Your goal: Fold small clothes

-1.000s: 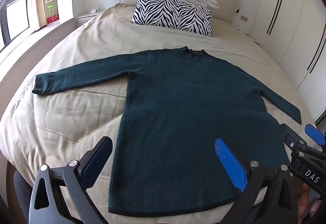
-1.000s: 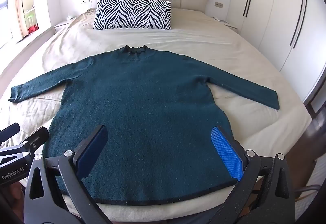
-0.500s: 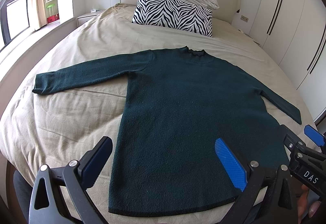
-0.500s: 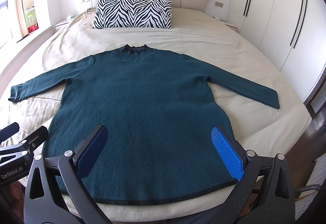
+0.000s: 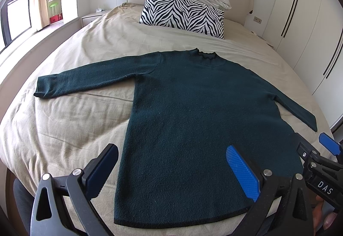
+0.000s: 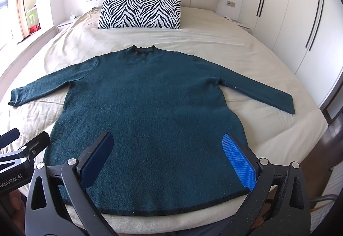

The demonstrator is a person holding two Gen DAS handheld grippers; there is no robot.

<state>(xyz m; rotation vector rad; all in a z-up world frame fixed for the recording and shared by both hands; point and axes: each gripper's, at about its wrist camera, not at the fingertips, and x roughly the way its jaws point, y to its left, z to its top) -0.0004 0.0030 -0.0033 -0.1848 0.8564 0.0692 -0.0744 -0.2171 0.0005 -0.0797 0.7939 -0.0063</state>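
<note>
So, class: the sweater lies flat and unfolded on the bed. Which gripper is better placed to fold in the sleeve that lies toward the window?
Left. The left gripper hangs open over the sweater's window-side hem corner, nearer that sleeve. The right gripper is open too, but nearer the opposite sleeve.

We see both views bright with daylight from the window (image 5: 15,12) on the left side of the room; its panes are blown out to white; the white wardrobe doors (image 6: 300,21) reflect soft light without hard glare; shadows on the bed (image 6: 214,47) are faint, showing mainly in the sheet's creases; focus is sharp throughout; fisheye distortion bends the walls and bed edges, and dark vignetting fills the frame corners.
</note>
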